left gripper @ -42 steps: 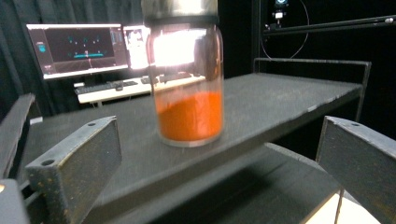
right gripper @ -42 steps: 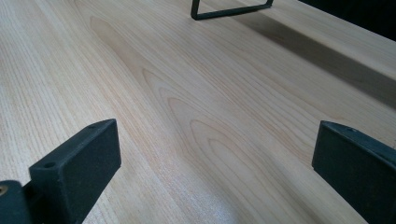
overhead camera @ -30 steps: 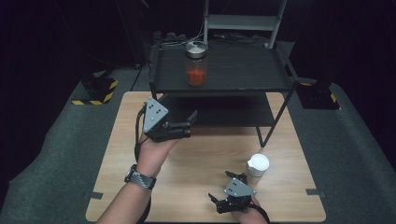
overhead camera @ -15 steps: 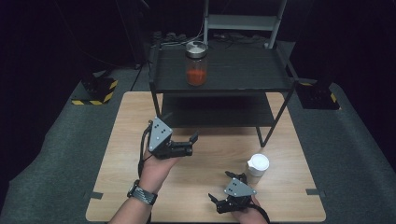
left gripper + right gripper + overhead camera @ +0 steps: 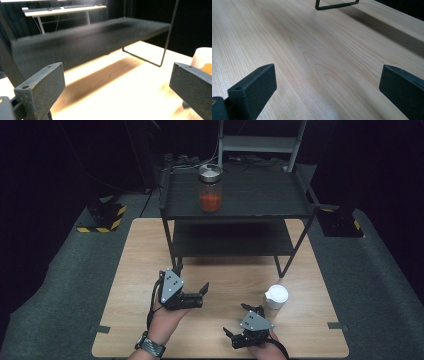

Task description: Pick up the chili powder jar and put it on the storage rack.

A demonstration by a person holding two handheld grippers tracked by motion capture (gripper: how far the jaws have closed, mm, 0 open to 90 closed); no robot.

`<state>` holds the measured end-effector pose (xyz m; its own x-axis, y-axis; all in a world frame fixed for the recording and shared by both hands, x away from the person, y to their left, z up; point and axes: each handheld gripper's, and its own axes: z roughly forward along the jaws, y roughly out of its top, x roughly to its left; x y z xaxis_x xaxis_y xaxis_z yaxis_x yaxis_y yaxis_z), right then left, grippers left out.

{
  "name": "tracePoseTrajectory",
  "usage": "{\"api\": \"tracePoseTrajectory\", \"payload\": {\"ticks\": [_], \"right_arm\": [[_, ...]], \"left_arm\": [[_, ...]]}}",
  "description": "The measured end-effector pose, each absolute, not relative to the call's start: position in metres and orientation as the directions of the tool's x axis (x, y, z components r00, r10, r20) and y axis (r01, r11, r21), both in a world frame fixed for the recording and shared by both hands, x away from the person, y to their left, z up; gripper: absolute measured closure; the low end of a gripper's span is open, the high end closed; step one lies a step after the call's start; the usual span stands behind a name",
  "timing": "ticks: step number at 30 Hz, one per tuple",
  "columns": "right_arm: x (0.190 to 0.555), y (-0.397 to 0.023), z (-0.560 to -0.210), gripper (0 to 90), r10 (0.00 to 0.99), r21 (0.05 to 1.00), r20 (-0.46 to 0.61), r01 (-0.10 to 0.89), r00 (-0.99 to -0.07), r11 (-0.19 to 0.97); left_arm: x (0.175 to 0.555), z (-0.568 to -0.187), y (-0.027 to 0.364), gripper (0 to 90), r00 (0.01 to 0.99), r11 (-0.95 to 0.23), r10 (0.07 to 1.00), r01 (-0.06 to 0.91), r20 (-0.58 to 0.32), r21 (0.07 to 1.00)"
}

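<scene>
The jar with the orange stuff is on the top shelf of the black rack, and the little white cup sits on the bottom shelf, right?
Not quite. The jar with the orange stuff is on the top shelf of the black rack, but the little white cup is not on the bottom shelf. It stands on the wooden table, in front of the rack, close to the right hand-held gripper. The high view shows it.
</scene>
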<state>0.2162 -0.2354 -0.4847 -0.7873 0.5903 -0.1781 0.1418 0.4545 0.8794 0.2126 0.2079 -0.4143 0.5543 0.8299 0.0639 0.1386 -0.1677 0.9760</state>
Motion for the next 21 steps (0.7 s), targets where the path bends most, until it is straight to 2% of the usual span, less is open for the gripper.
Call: {"api": "tracePoseTrajectory", "payload": {"ticks": [21], "right_arm": [[0.216,-0.235,-0.485,0.3,0.593,0.879,-0.181,0.141,-0.784,0.455]], "left_arm": [[0.206,-0.474,0.214,0.4,0.543,-0.238,0.839,0.311,0.033,0.92]]}}
